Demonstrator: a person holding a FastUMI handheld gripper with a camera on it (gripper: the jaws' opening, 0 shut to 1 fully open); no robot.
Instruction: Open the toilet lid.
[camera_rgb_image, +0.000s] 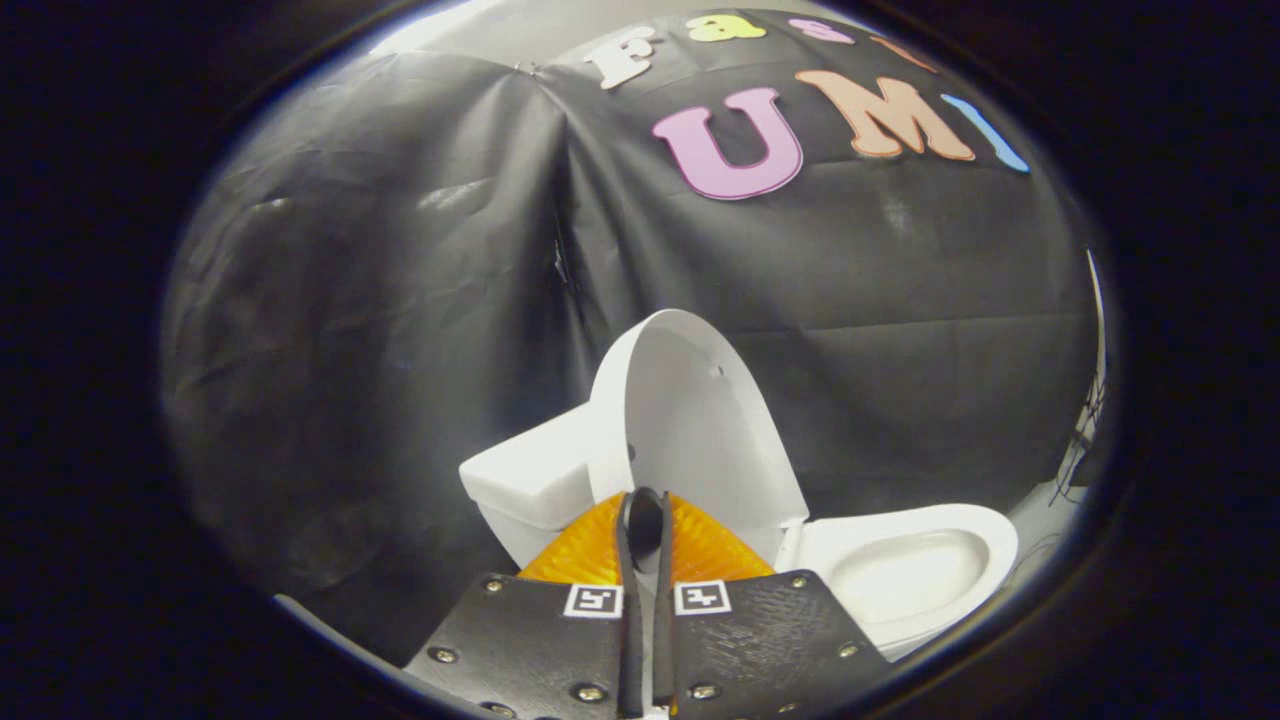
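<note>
One white oval plastic toilet lid (690, 430) stood raised near upright, just beyond gripper (645, 500), at twelve o'clock from fingertips; white ceramic bowl (915, 570) lay open at three o'clock, white tank (530, 480) at ten o'clock. Fingers pressed nearly together, pinching nothing visible. Best finished by nudging lid gently back until resting on tank, then releasing slowly.

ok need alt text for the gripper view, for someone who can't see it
A white toilet lid stands raised, leaning back toward the tank, with the seat and bowl open beside it. The gripper has its fingers nearly closed together with nothing between them, tips just in front of the lid. Black cloth forms the backdrop.
</note>
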